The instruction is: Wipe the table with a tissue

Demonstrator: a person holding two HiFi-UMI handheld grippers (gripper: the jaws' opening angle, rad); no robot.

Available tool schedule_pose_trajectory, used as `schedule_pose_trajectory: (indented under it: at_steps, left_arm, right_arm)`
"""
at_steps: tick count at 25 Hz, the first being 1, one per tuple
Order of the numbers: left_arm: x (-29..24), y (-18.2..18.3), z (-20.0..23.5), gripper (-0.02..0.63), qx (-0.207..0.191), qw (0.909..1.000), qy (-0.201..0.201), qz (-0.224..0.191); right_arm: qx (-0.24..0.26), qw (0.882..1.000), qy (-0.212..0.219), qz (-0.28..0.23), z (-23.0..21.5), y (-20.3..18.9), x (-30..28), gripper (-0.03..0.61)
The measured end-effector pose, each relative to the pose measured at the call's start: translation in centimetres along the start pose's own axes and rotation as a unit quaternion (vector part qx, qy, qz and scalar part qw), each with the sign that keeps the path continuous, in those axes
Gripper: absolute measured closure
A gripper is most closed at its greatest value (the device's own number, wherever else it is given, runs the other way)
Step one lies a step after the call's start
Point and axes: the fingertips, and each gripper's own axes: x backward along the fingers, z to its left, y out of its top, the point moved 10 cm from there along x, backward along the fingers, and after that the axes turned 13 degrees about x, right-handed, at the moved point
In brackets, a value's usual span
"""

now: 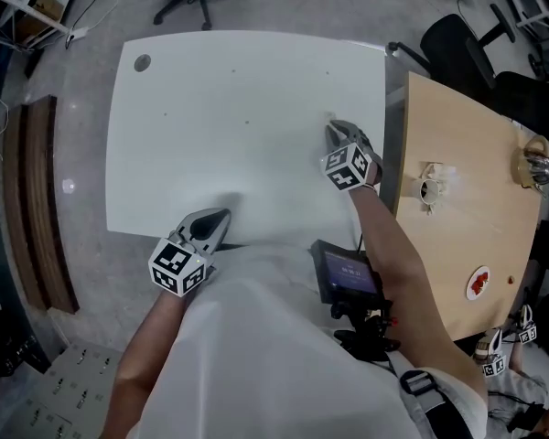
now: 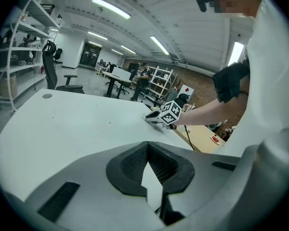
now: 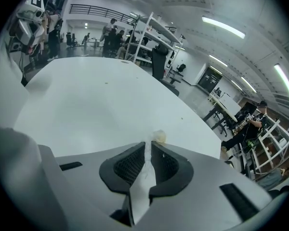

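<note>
On the table (image 1: 220, 135), the right claw (image 1: 333, 127) pinches a mostly hidden tissue (image 3: 144, 174); the left claw (image 2: 147, 146) is closed, empty.

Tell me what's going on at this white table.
A person holds a gripper in each hand over the table. The right gripper is shut on a tissue, held down at the tabletop near its right edge. The left gripper is by the near edge, jaws together with nothing between them.
</note>
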Motion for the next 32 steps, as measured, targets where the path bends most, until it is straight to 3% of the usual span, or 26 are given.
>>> schedule_pose_trajectory:
  at_steps: [10, 18, 23, 32]
  left_arm:
    - [-1.1, 1.1, 0.4, 0.607, -0.009, 0.9996, -0.026, 0.01]
    - [-1.9, 2.1, 2.4, 0.607, -0.011, 0.9976, -0.063, 0.028]
    - [-2.3, 3.0, 4.0, 0.607, -0.017, 0.9952, -0.089, 0.037]
    - [-3.2, 4.6, 5.9, 0.607, -0.024, 0.9902, -0.129, 0.048]
  right_arm:
    - [-0.074, 0.994, 0.069, -0.027, 2.9, 1.8, 1.5, 0.532]
    - [-0.172, 0.978, 0.11, -0.036, 5.0, 2.8, 2.2, 0.531]
    - [-0.236, 0.968, 0.057, -0.056, 3.9, 2.8, 4.0, 0.531]
    - [-0.317, 0.946, -0.018, -0.064, -2.8, 2.1, 5.1, 0.531]
